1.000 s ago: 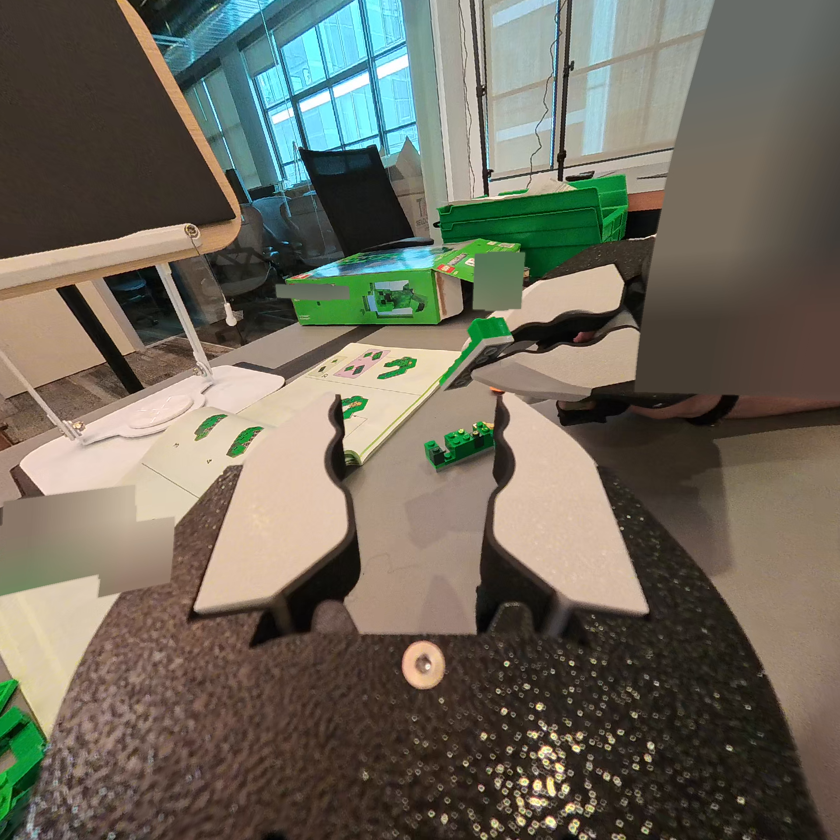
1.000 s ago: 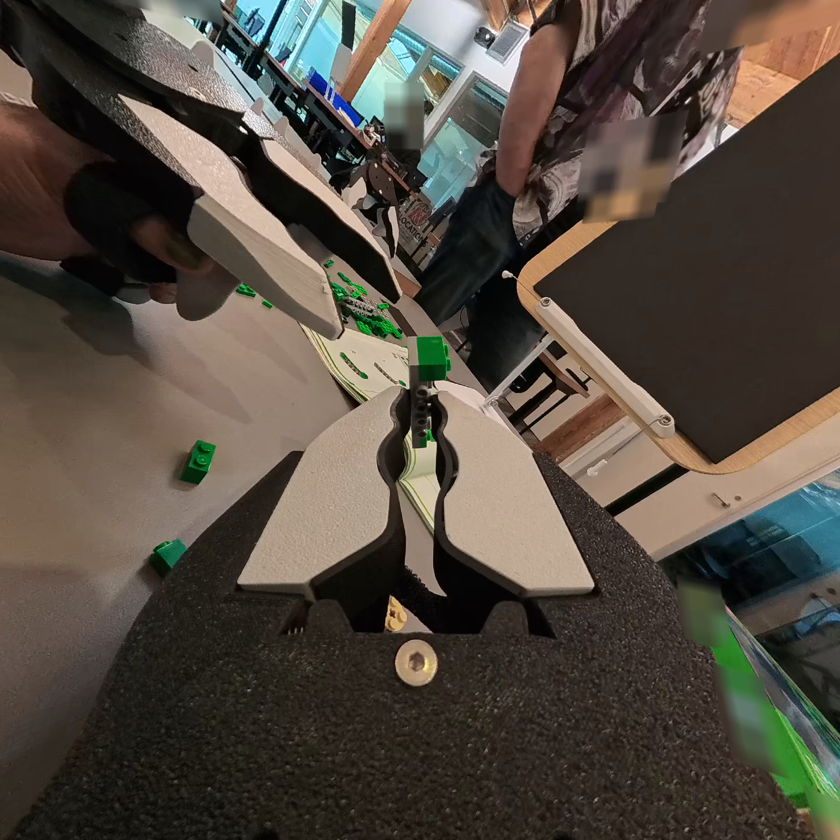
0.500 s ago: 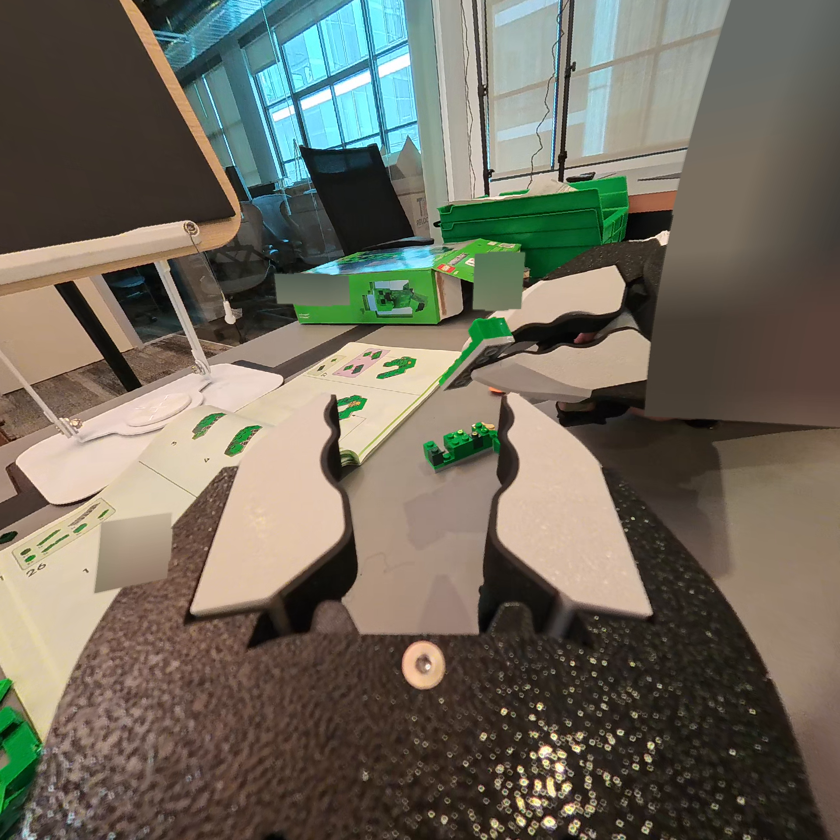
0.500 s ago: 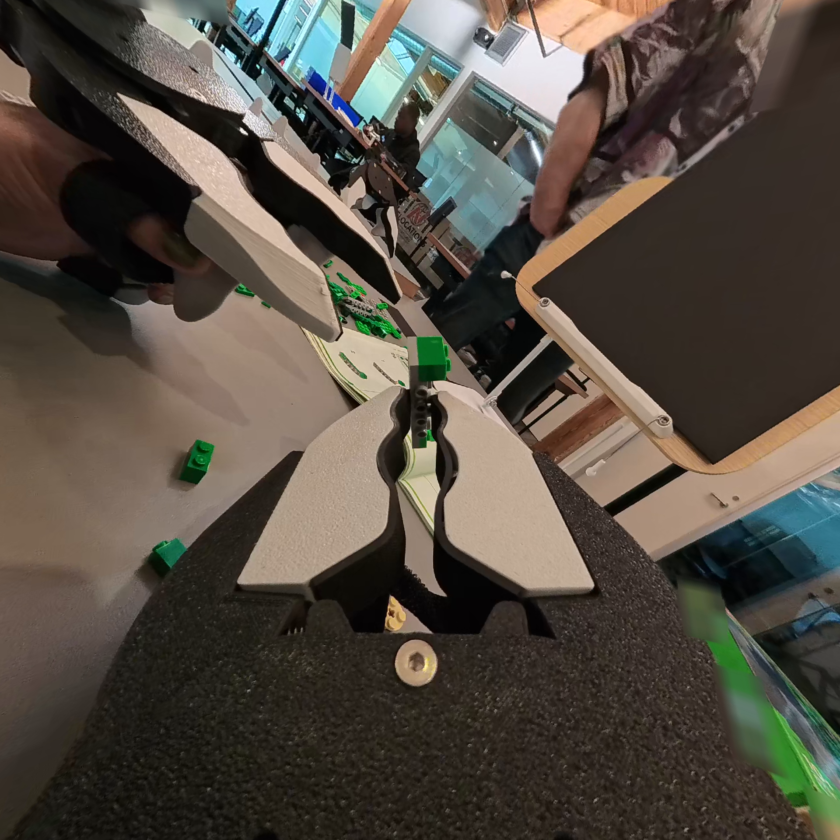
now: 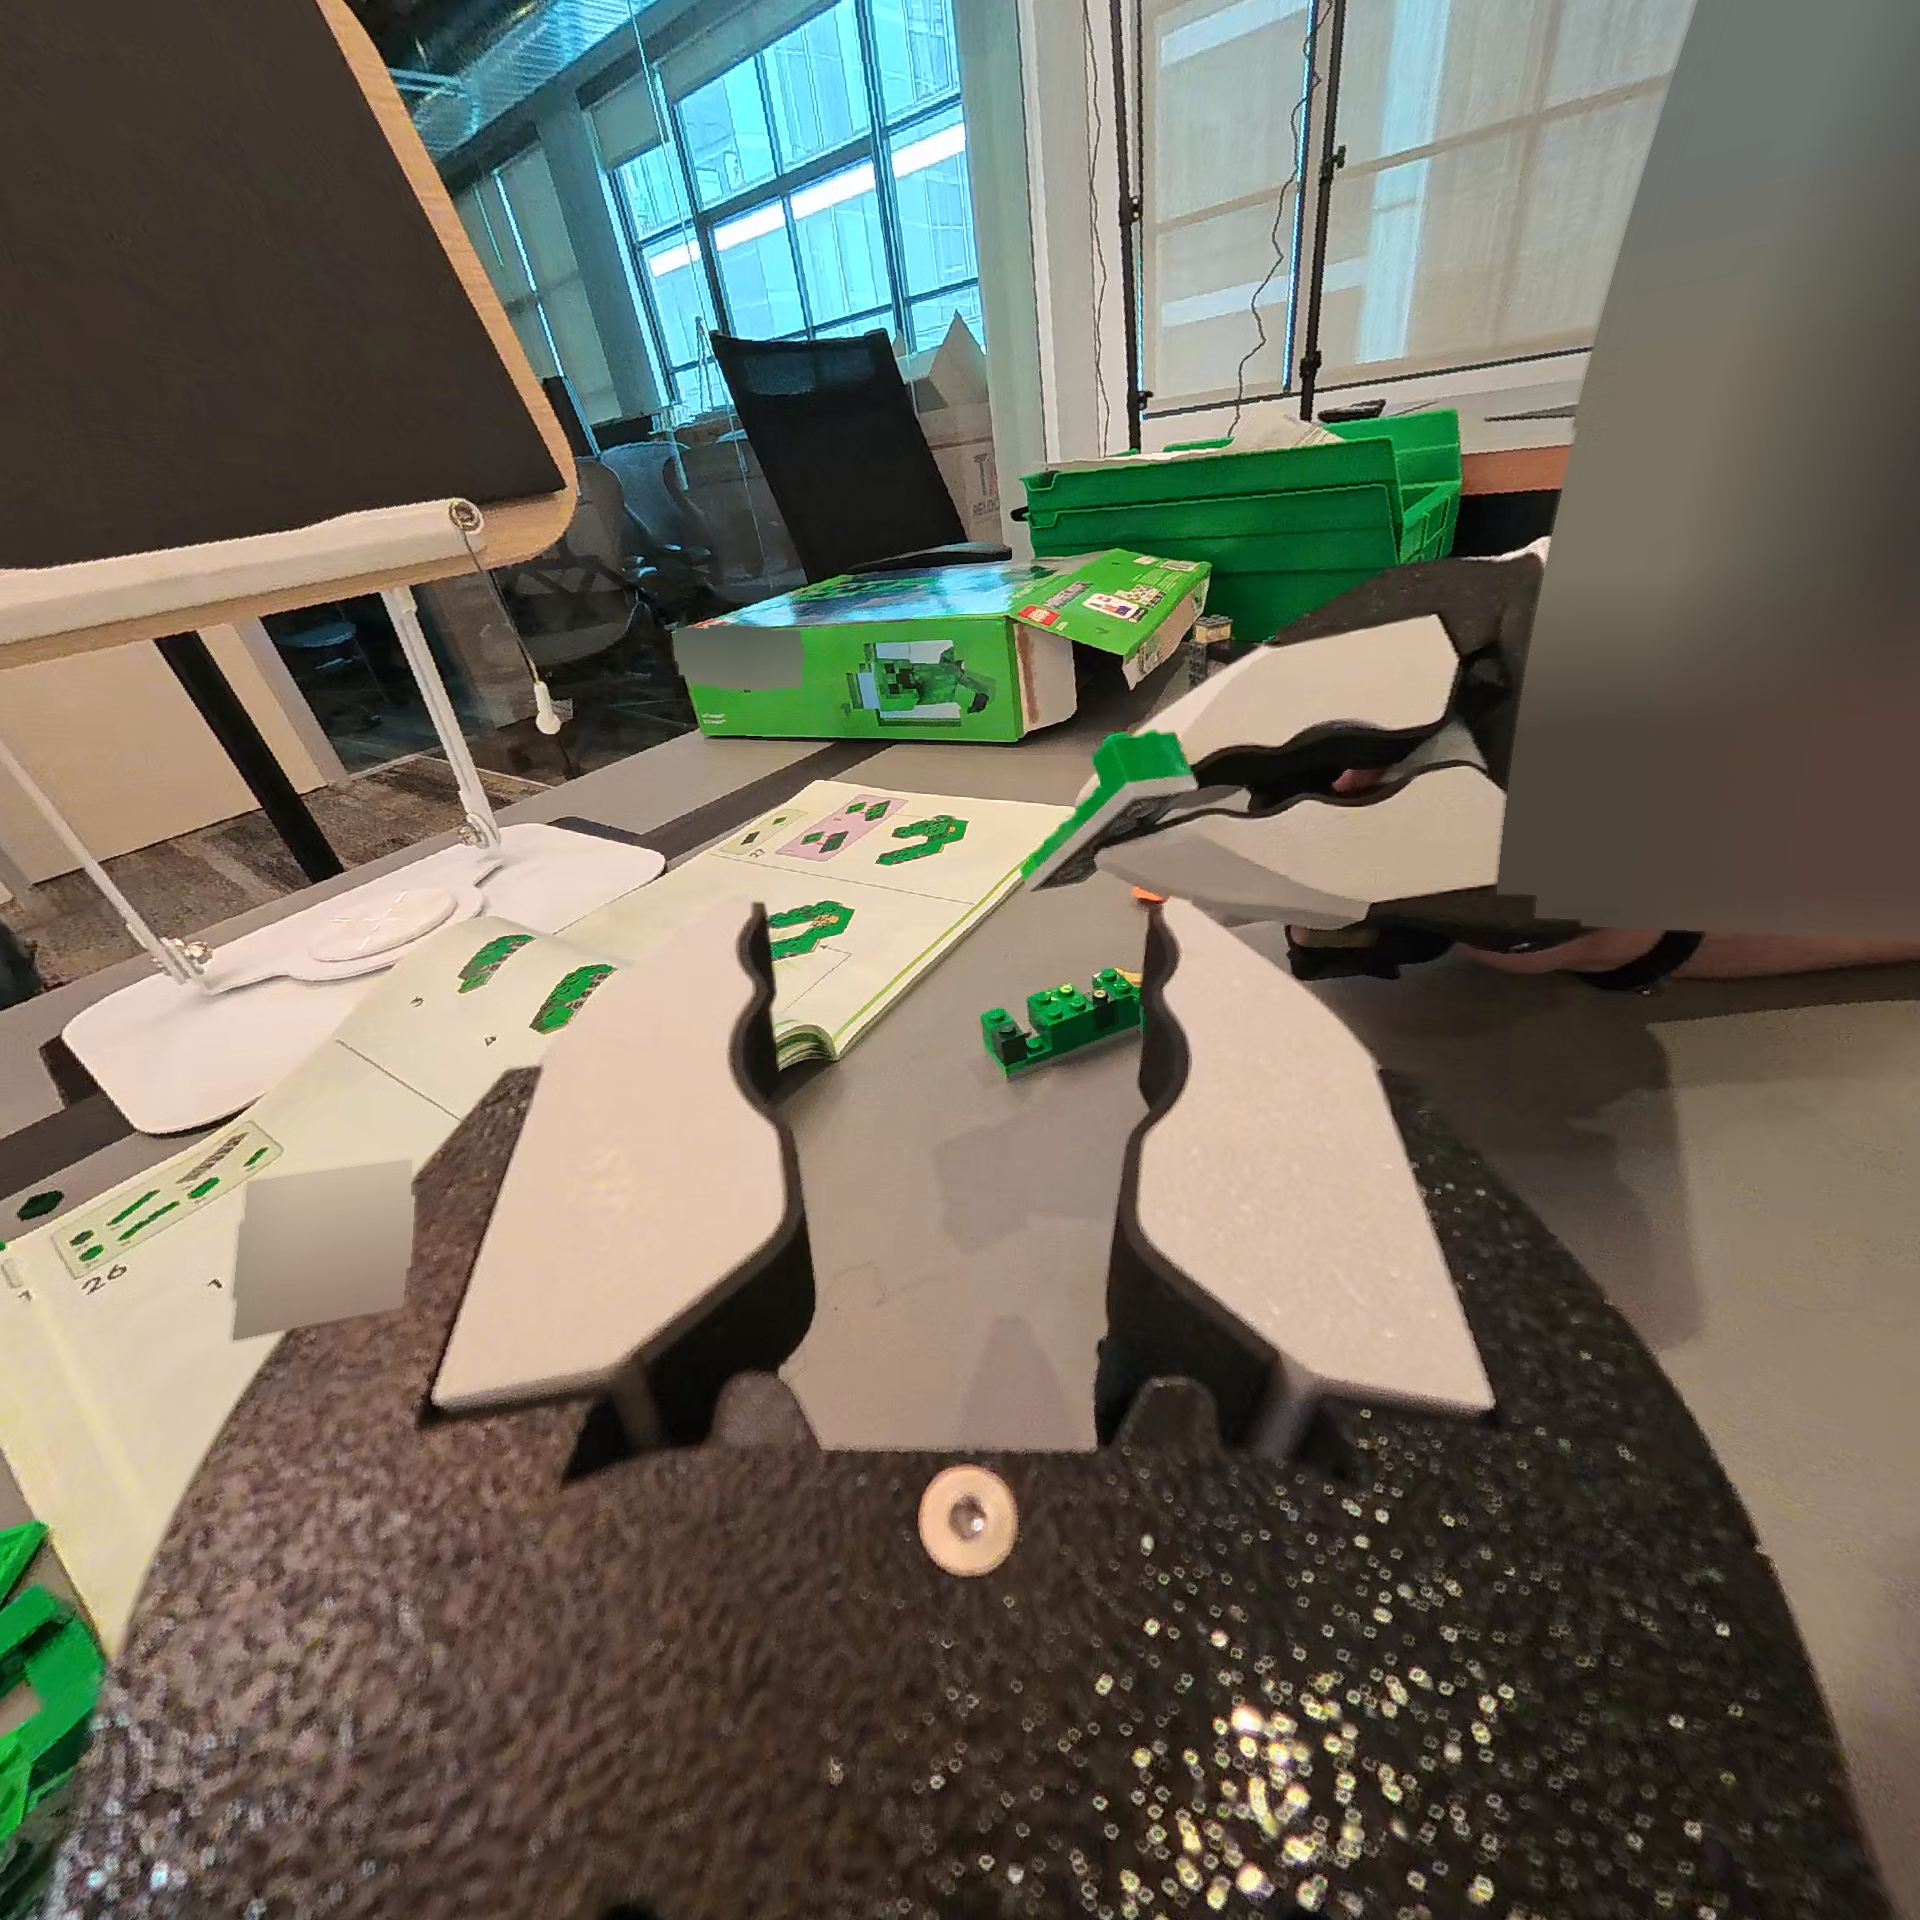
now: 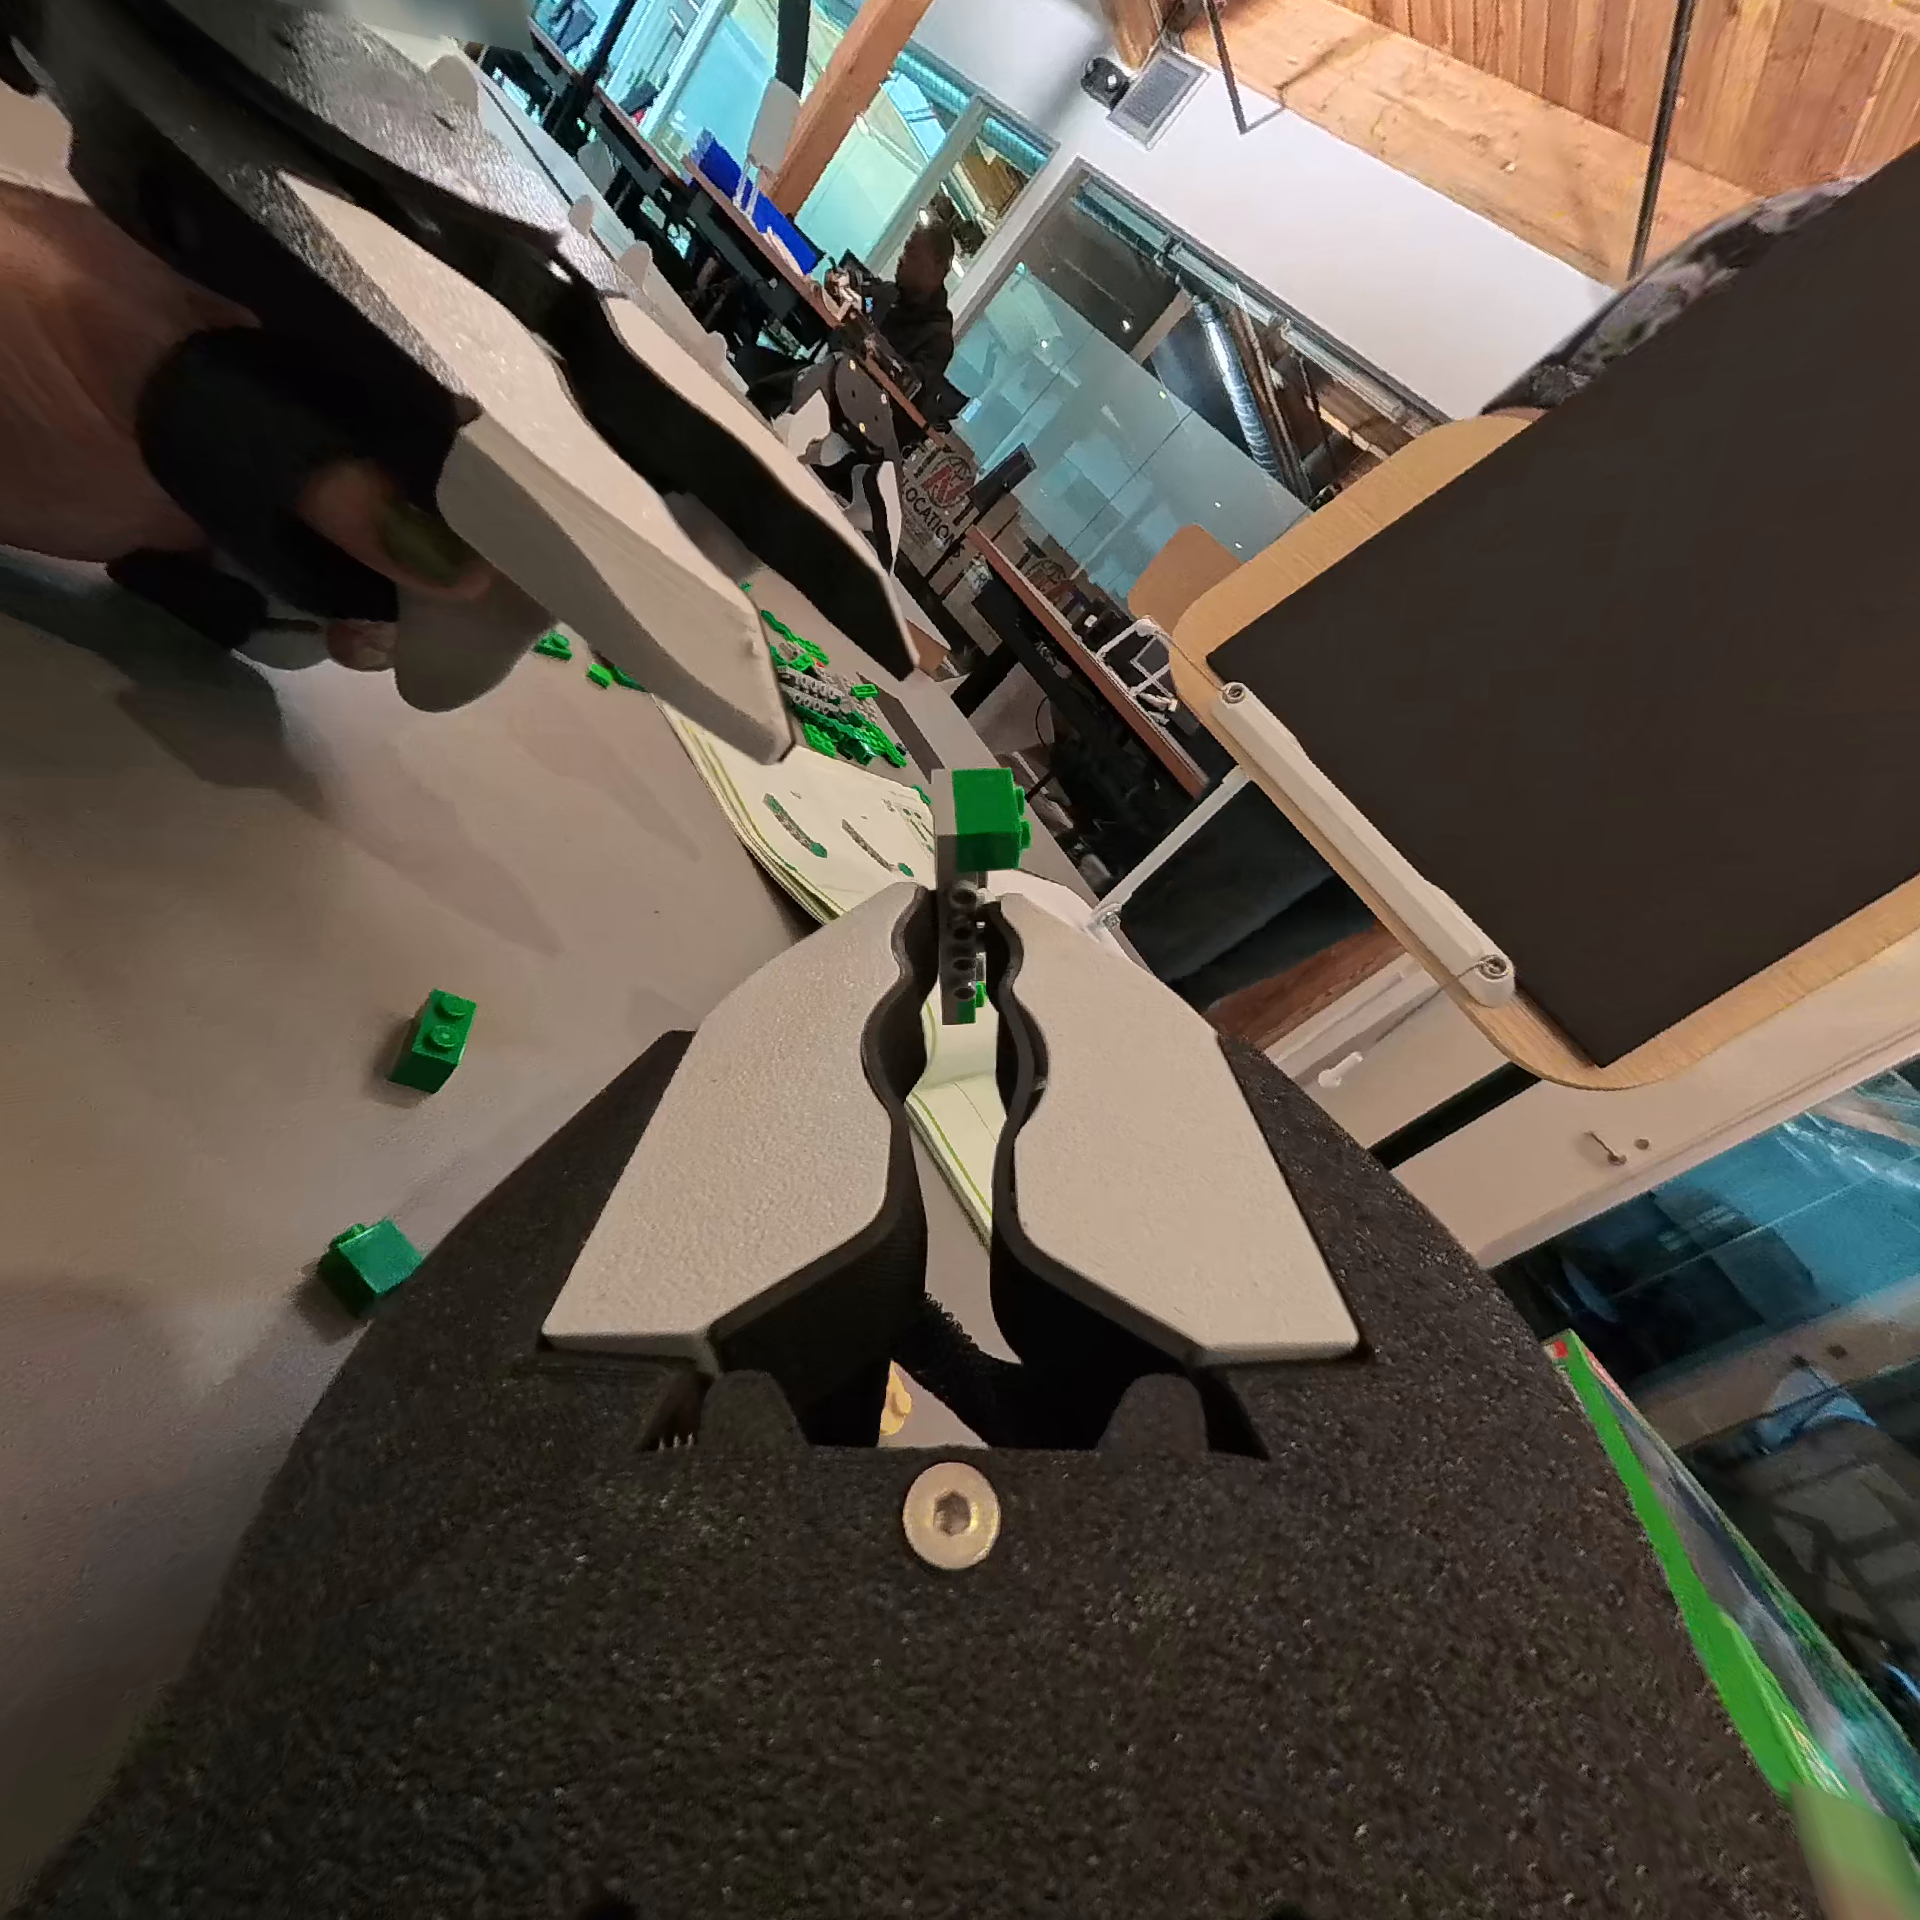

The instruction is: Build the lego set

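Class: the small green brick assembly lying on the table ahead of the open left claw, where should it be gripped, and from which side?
Grip the brick assembly across its long flat sides, coming from above: its stepped, studded top gives the fingers less flat surface.

Both grippers have pale grey fingers point(image 5: 644, 1174) set in speckled black bodies. The brick assembly point(image 6: 971, 894) is bright green over dark grey. Loose bricks point(image 6: 431, 1039) are green on the grey tabletop point(image 5: 1714, 1195). The booklet point(image 5: 862, 904) is pale yellow-green with green pictures and a pink panel; the box point(image 5: 883, 675) is green.
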Motion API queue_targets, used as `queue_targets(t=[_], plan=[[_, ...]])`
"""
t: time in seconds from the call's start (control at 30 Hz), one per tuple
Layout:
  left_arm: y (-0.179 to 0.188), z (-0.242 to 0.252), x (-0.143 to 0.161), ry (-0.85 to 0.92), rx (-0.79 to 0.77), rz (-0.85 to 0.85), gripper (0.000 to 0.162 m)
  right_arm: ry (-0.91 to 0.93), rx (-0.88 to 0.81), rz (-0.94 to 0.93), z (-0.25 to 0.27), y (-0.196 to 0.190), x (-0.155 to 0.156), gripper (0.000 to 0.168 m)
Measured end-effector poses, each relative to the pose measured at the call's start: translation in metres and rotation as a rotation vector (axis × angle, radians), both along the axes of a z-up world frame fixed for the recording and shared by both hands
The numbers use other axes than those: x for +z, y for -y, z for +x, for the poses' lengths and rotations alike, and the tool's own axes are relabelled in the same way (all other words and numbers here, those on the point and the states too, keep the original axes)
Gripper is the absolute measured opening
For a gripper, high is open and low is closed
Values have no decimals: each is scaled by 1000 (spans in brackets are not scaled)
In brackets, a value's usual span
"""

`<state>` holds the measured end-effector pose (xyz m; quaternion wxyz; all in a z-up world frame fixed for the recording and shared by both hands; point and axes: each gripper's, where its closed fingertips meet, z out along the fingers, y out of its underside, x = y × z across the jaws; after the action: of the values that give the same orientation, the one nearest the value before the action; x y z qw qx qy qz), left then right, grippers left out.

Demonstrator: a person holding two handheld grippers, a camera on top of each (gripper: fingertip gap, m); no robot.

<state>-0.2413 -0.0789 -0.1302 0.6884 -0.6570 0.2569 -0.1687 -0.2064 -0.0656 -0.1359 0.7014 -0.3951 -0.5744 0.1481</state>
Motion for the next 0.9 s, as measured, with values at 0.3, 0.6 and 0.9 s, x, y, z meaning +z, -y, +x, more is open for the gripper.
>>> queue_targets(t=[0.3,0.6,0.9], plan=[[4,8,5,26,-3,20,62,65,-167,206,0,-16,0,8],[4,20,1,8,14,-4,54,142,-195,420,-9,-3,-3,8],[5,24,-4,-44,9,-15,36,167,-182,469,-13,2,-6,8]])
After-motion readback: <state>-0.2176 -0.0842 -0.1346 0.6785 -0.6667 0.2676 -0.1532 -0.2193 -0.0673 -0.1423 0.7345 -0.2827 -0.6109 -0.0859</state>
